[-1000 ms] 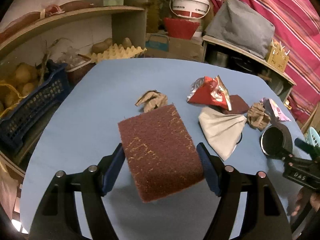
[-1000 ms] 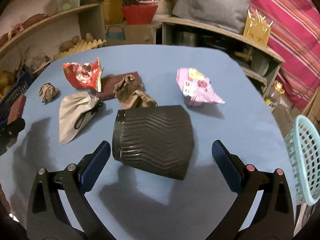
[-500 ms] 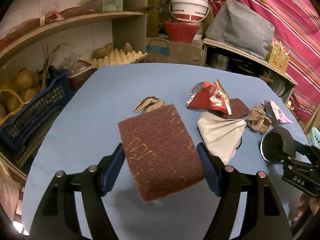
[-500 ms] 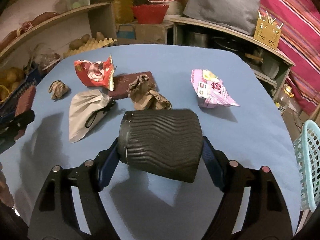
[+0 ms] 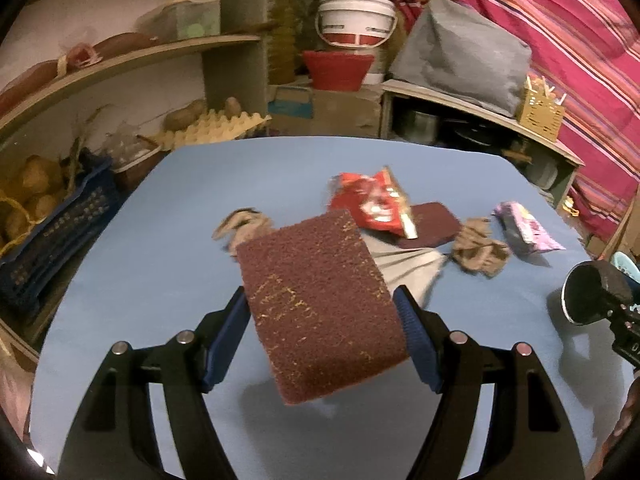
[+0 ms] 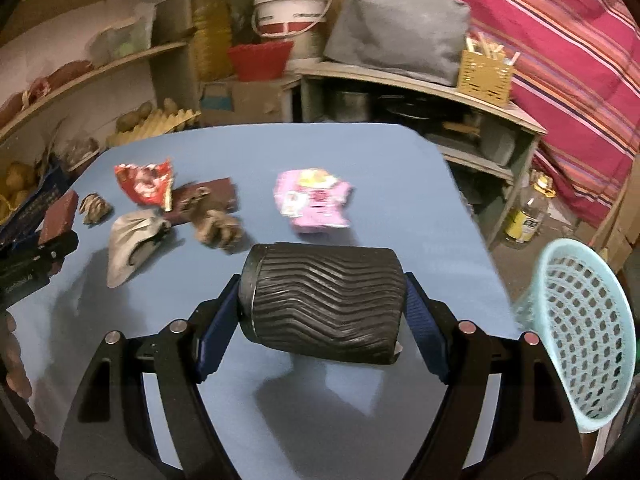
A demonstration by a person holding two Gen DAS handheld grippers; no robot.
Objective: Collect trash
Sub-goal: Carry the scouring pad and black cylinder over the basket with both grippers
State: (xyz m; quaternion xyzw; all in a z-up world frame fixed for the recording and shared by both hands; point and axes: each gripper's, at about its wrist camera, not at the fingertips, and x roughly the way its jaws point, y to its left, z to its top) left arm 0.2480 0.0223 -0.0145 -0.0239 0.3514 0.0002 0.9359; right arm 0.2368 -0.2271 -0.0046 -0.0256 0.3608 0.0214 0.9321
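Observation:
My left gripper (image 5: 320, 312) is shut on a maroon scouring pad (image 5: 320, 304) and holds it above the blue table (image 5: 160, 240). My right gripper (image 6: 324, 304) is shut on a black ribbed paper cup (image 6: 324, 296), lying sideways, lifted off the table (image 6: 400, 184). On the table lie a red snack wrapper (image 5: 372, 204), a grey pouch (image 5: 404, 268), two crumpled brown papers (image 5: 480, 250) (image 5: 244, 226), a maroon card (image 5: 432, 224) and a pink wrapper (image 6: 314, 200). A light blue mesh basket (image 6: 584, 332) stands off the table's right edge.
Shelves with potatoes, an egg tray (image 5: 216, 128) and a blue crate (image 5: 60, 232) line the left. A white bucket (image 6: 294, 10), a red basket and a grey bag sit behind. A bottle (image 6: 528, 216) stands on the floor at the right.
My right gripper closed on the black cup and lifted it, swinging right so the blue basket comes into view. My left gripper rose slightly with the pad.

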